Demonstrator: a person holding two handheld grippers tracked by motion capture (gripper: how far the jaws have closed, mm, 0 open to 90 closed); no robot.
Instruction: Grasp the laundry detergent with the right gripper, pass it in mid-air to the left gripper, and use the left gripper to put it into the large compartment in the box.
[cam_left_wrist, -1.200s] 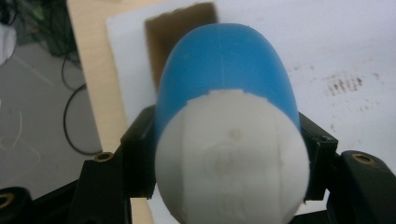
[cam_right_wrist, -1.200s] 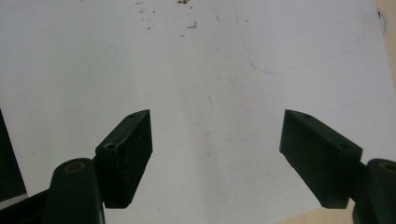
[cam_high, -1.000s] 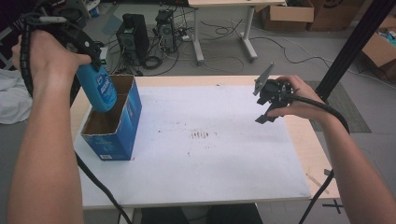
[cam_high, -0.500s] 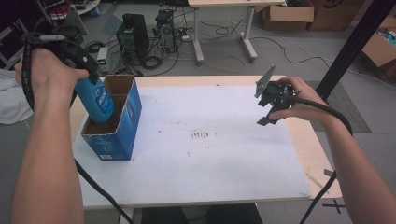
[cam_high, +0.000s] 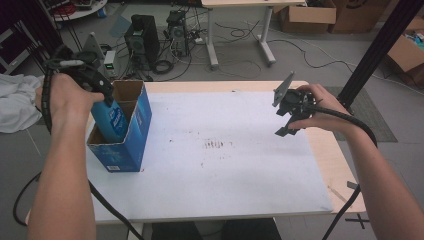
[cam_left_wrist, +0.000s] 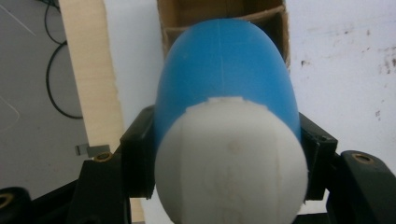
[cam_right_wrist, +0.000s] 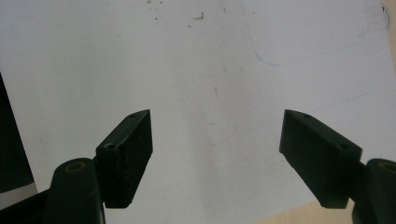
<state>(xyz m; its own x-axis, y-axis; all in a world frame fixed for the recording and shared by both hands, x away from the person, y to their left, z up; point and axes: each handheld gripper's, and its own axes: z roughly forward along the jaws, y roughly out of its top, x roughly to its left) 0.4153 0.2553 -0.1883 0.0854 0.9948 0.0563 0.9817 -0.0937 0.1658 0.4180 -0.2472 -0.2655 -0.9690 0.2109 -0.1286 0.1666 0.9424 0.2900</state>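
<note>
Left gripper (cam_high: 102, 97) fingers pinch bottle (cam_high: 114, 120) partway into box (cam_high: 125, 137); we risk snagging its rim; right gripper (cam_high: 290, 120) fingers spread, empty.

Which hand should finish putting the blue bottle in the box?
The left. Its left gripper already grips the blue bottle, partly inside the box. The right gripper hangs open far across the table.

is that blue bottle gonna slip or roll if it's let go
The bottle looks smooth and rounded, so it may slip in the left gripper. Loose on the table it would likely roll; inside the box it should stay propped.
</note>
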